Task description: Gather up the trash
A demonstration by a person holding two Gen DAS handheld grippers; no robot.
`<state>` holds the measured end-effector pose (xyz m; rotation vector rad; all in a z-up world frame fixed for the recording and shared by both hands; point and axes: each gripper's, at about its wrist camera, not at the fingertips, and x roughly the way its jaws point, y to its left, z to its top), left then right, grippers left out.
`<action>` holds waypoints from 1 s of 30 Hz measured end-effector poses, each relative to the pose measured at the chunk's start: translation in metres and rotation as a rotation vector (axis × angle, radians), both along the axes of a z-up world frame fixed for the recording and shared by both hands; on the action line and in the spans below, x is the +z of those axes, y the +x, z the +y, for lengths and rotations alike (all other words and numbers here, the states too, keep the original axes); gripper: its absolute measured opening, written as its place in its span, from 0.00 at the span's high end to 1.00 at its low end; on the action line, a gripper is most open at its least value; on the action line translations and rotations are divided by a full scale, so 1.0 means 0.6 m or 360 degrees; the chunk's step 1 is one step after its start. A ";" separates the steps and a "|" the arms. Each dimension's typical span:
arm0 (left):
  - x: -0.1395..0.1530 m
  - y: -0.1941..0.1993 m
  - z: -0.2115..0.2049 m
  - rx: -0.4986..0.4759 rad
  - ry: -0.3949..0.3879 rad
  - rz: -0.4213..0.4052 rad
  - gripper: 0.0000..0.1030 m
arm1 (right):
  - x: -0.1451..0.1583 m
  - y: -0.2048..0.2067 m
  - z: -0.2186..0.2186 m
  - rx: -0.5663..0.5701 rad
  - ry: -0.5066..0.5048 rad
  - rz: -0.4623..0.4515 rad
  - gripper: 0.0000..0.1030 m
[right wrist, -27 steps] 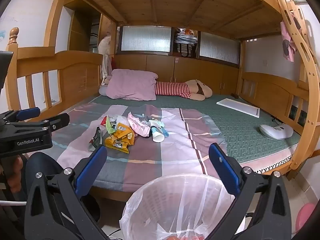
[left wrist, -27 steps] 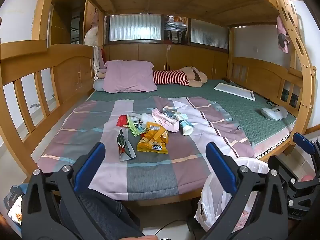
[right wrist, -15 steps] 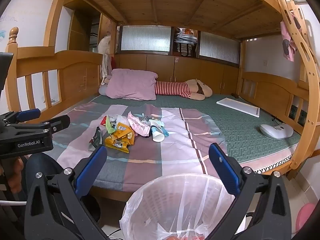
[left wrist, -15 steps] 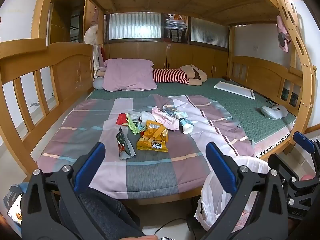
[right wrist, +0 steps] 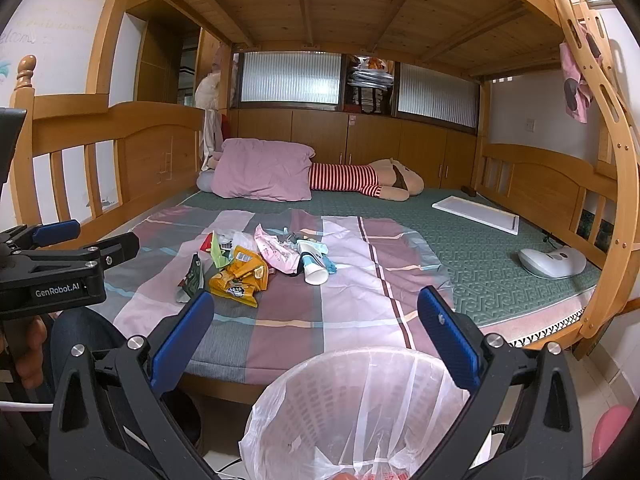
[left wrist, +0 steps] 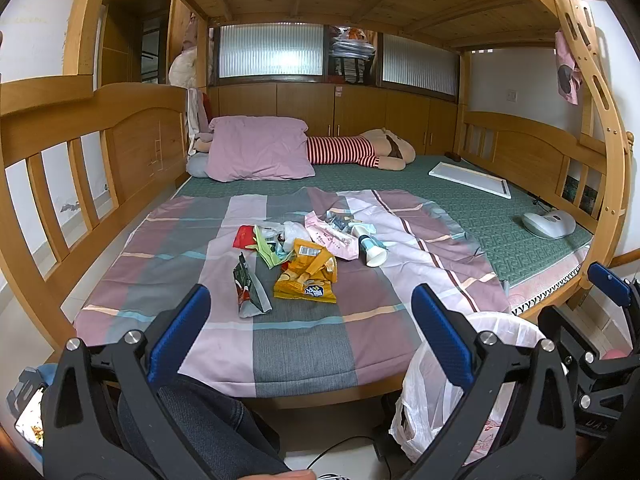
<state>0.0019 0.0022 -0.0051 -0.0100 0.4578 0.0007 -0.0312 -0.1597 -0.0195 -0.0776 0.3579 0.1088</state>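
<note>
Hovering with jaws wide apart and empty, the left tool (left wrist: 308, 320) and right tool (right wrist: 316, 322) wait above the lined bin (right wrist: 360, 408). Nothing seems collected yet; next comes a reach to the wrapper pile (left wrist: 308, 252) mid-bed.

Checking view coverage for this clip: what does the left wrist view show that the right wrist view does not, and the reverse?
Only the left wrist view shows the bin's bag from outside and the right tool at its edge. Only the right wrist view looks down into the lined bin, and shows the left tool from the side and a pink ball on the floor. Both show the trash pile, yellow snack bag, paper cup, pink pillow and both tools open, holding nothing.
</note>
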 end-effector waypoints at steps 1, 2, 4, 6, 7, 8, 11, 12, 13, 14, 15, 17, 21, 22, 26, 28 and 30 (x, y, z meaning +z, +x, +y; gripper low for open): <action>-0.001 0.000 0.001 0.0000 0.0000 0.0000 0.03 | 0.000 0.000 0.000 0.0000 0.0001 0.0000 0.03; -0.002 0.001 0.001 -0.0001 0.0000 0.0001 0.03 | 0.000 0.000 0.000 0.0000 0.0000 -0.0002 0.03; -0.003 0.001 0.002 -0.0001 0.0000 0.0002 0.03 | 0.000 0.000 0.000 0.0000 0.0002 -0.0001 0.03; -0.002 0.000 0.002 -0.0002 0.0000 0.0001 0.03 | 0.001 0.000 0.001 -0.0001 0.0000 0.0000 0.03; -0.003 -0.001 -0.002 0.0000 0.0000 0.0003 0.03 | 0.001 0.000 0.001 -0.0002 0.0000 0.0000 0.03; -0.004 -0.001 -0.001 0.0000 0.0000 0.0004 0.03 | 0.000 0.000 0.002 -0.0004 0.0000 0.0001 0.03; -0.005 0.002 -0.001 0.0001 -0.0001 0.0005 0.03 | 0.000 0.000 0.000 -0.0005 0.0000 0.0002 0.03; -0.006 0.002 -0.001 0.0001 -0.0002 0.0005 0.03 | 0.000 0.000 0.000 -0.0006 -0.0002 0.0002 0.03; -0.007 0.002 -0.001 0.0002 -0.0003 0.0006 0.03 | -0.001 -0.001 0.000 -0.0004 -0.0005 0.0000 0.03; -0.008 0.002 -0.001 0.0003 -0.0005 0.0007 0.03 | -0.001 -0.001 0.000 -0.0001 -0.0003 0.0001 0.03; -0.009 0.001 -0.001 0.0003 -0.0006 0.0007 0.03 | -0.001 0.003 -0.001 0.0000 -0.0005 0.0001 0.03; -0.011 0.000 -0.001 0.0004 -0.0006 0.0006 0.03 | 0.001 0.003 -0.003 0.0003 -0.0007 0.0000 0.03; -0.013 0.000 0.000 0.0002 -0.0005 0.0010 0.03 | 0.005 0.006 0.003 0.0006 -0.0008 0.0003 0.03; -0.015 -0.001 0.001 0.0001 -0.0005 0.0011 0.03 | 0.005 0.006 0.003 0.0005 -0.0008 0.0003 0.03; -0.016 -0.002 0.001 0.0003 -0.0006 0.0009 0.03 | 0.005 0.006 0.003 0.0005 -0.0008 0.0002 0.03; -0.019 -0.003 0.001 0.0003 -0.0006 0.0009 0.03 | 0.005 0.006 0.003 0.0006 -0.0011 0.0000 0.03; -0.016 0.000 0.001 0.0002 -0.0007 0.0011 0.03 | 0.005 0.006 0.003 0.0005 -0.0009 0.0003 0.03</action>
